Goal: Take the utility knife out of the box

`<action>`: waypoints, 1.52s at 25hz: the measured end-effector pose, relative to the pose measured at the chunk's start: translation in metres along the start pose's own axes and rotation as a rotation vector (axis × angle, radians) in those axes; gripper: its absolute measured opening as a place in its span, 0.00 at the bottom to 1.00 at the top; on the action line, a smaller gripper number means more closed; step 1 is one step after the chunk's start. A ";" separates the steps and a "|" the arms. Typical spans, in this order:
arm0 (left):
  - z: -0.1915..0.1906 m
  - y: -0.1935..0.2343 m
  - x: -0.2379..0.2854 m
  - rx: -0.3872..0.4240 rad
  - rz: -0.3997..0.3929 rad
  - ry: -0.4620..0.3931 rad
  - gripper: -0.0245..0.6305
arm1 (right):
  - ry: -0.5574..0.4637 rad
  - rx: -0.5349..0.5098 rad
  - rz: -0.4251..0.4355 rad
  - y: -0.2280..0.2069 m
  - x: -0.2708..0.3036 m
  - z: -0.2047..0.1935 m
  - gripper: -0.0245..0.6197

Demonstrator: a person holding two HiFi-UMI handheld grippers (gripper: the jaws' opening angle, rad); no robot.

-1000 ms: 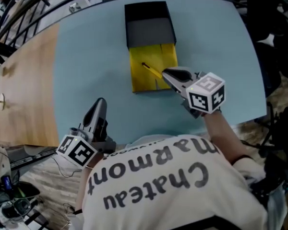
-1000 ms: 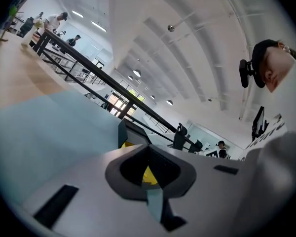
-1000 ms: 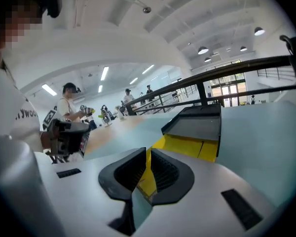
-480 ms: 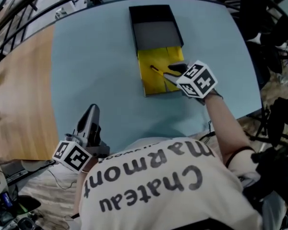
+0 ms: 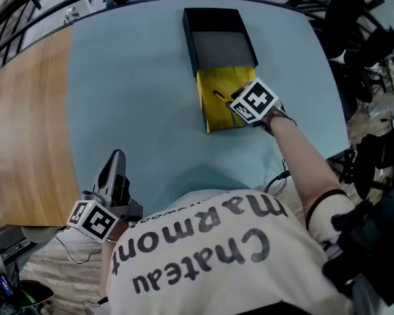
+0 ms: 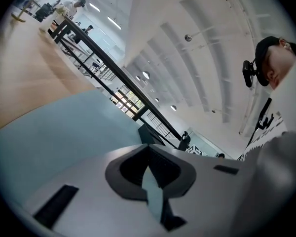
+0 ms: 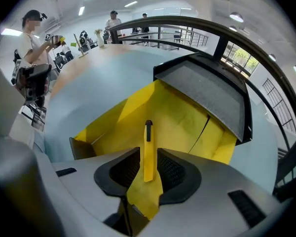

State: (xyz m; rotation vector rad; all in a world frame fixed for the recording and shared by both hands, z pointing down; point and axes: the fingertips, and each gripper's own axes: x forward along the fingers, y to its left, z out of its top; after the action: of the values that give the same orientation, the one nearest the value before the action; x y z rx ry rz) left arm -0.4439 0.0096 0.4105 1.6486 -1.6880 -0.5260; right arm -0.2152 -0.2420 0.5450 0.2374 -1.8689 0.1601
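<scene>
The box lies on the blue-green table (image 5: pixel 131 77): its black sleeve (image 5: pixel 220 41) sits at the far end and the yellow tray (image 5: pixel 213 117) is slid out toward me. A yellow utility knife (image 5: pixel 218 96) with a black tip lies in the tray. My right gripper (image 5: pixel 232 100) points steeply down over it. In the right gripper view the knife's (image 7: pixel 148 149) near end sits between the right gripper's (image 7: pixel 148 171) pads with slim gaps either side; the jaws have just been closing. My left gripper (image 5: pixel 115 161) hangs at the table's near edge, shut and holding nothing, as the left gripper view (image 6: pixel 149 164) confirms.
A wooden tabletop (image 5: pixel 20 123) adjoins the blue-green one on the left. Black railings (image 5: pixel 26 12) run behind the table. Dark equipment and cables (image 5: pixel 374 58) crowd the right side. People stand far off (image 7: pixel 32 38).
My right gripper has tipped downward and sunk into the yellow tray, now straddling the knife. The left gripper has drawn back toward the near edge of the table.
</scene>
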 end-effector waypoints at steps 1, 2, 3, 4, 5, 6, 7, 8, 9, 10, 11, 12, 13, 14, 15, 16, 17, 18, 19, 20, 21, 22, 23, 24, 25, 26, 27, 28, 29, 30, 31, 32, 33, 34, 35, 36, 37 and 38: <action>0.001 0.004 -0.003 -0.006 0.002 -0.002 0.04 | 0.016 0.003 -0.007 -0.001 0.002 -0.002 0.23; 0.001 0.007 -0.005 -0.011 0.004 -0.004 0.04 | 0.027 0.006 -0.013 -0.001 0.003 -0.003 0.22; 0.002 0.010 -0.007 -0.016 0.006 -0.005 0.04 | 0.035 0.009 -0.020 -0.002 0.004 -0.004 0.21; 0.002 0.013 -0.009 -0.019 0.008 -0.006 0.04 | 0.040 0.012 -0.026 -0.002 0.005 -0.003 0.21; 0.003 0.016 -0.010 -0.022 0.011 -0.006 0.04 | 0.043 0.015 -0.031 -0.003 0.006 -0.003 0.20; 0.004 0.019 -0.012 -0.024 0.014 -0.007 0.04 | 0.045 0.019 -0.035 -0.003 0.008 -0.002 0.20; 0.005 0.022 -0.013 -0.026 0.015 -0.008 0.04 | 0.046 0.025 -0.038 -0.004 0.010 -0.001 0.20; 0.006 0.025 -0.014 -0.029 0.016 -0.010 0.04 | 0.048 0.034 -0.039 -0.004 0.012 -0.001 0.20; 0.007 0.027 -0.016 -0.032 0.016 -0.012 0.04 | 0.049 0.044 -0.038 -0.004 0.014 -0.001 0.20; 0.008 0.028 -0.017 -0.034 0.016 -0.014 0.04 | 0.050 0.055 -0.035 -0.003 0.015 -0.001 0.19; 0.008 0.030 -0.019 -0.034 0.016 -0.015 0.04 | 0.051 0.064 -0.031 -0.002 0.015 -0.002 0.19; 0.008 0.031 -0.021 -0.035 0.016 -0.016 0.04 | 0.052 0.069 -0.028 -0.001 0.015 -0.002 0.18; 0.009 0.031 -0.022 -0.035 0.015 -0.017 0.04 | 0.052 0.072 -0.025 0.000 0.014 -0.003 0.17; 0.009 0.032 -0.023 -0.037 0.012 -0.018 0.04 | 0.053 0.075 -0.023 0.001 0.014 -0.004 0.17; 0.009 0.033 -0.024 -0.038 0.010 -0.018 0.04 | 0.051 0.078 -0.022 0.002 0.014 -0.004 0.17; 0.009 0.033 -0.025 -0.039 0.007 -0.020 0.04 | 0.046 0.085 -0.022 0.003 0.013 -0.004 0.17; 0.010 0.033 -0.025 -0.039 0.004 -0.021 0.04 | 0.037 0.096 -0.023 0.003 0.013 -0.003 0.17; 0.011 0.033 -0.026 -0.038 0.001 -0.022 0.04 | 0.027 0.108 -0.024 0.003 0.012 -0.003 0.17; 0.012 0.032 -0.026 -0.036 -0.002 -0.024 0.04 | 0.018 0.120 -0.024 0.003 0.011 -0.002 0.17; 0.013 0.031 -0.026 -0.034 -0.005 -0.025 0.04 | 0.012 0.130 -0.024 0.003 0.010 -0.002 0.17; 0.013 0.030 -0.027 -0.032 -0.008 -0.026 0.04 | 0.009 0.136 -0.024 0.003 0.008 -0.003 0.17; 0.013 0.029 -0.027 -0.030 -0.011 -0.028 0.04 | 0.008 0.139 -0.027 0.003 0.007 -0.005 0.17; 0.013 0.028 -0.027 -0.029 -0.015 -0.029 0.04 | 0.008 0.141 -0.031 0.003 0.005 -0.006 0.17; 0.013 0.027 -0.027 -0.030 -0.018 -0.030 0.04 | 0.007 0.142 -0.035 0.004 0.004 -0.008 0.17; 0.012 0.026 -0.027 -0.031 -0.021 -0.029 0.04 | 0.005 0.143 -0.039 0.004 0.002 -0.009 0.17; 0.010 0.024 -0.028 -0.032 -0.024 -0.028 0.04 | 0.000 0.144 -0.045 0.005 0.000 -0.010 0.17; 0.009 0.023 -0.028 -0.032 -0.027 -0.025 0.04 | -0.009 0.144 -0.052 0.005 -0.001 -0.011 0.17; 0.007 0.021 -0.029 -0.033 -0.029 -0.023 0.04 | -0.022 0.144 -0.062 0.005 -0.003 -0.011 0.17; 0.005 0.019 -0.029 -0.034 -0.032 -0.021 0.04 | -0.039 0.143 -0.074 0.005 -0.005 -0.010 0.17; 0.004 0.018 -0.029 -0.034 -0.035 -0.019 0.04 | -0.061 0.142 -0.087 0.005 -0.007 -0.009 0.17; 0.002 0.016 -0.029 -0.033 -0.037 -0.017 0.04 | -0.087 0.143 -0.102 0.004 -0.008 -0.007 0.17; 0.001 0.014 -0.030 -0.033 -0.039 -0.015 0.04 | -0.114 0.148 -0.117 0.003 -0.010 -0.005 0.17; -0.001 0.013 -0.030 -0.032 -0.040 -0.013 0.04 | -0.140 0.157 -0.131 0.003 -0.012 -0.004 0.17; -0.003 0.012 -0.031 -0.030 -0.041 -0.010 0.04 | -0.168 0.167 -0.143 0.003 -0.014 -0.002 0.17; -0.005 0.010 -0.031 -0.029 -0.042 -0.006 0.04 | -0.196 0.178 -0.155 0.003 -0.016 -0.001 0.17; -0.007 0.009 -0.032 -0.027 -0.043 -0.002 0.04 | -0.226 0.189 -0.167 0.003 -0.019 0.000 0.17; -0.009 0.008 -0.032 -0.027 -0.045 0.002 0.04 | -0.260 0.199 -0.178 0.003 -0.023 0.001 0.17; -0.011 0.006 -0.031 -0.027 -0.048 0.006 0.04 | -0.300 0.208 -0.184 0.003 -0.027 0.004 0.17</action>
State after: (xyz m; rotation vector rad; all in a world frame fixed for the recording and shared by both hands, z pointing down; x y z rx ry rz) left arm -0.4423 0.0427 0.4157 1.6728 -1.6343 -0.5644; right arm -0.2113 -0.2380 0.5180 0.6023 -2.1153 0.2008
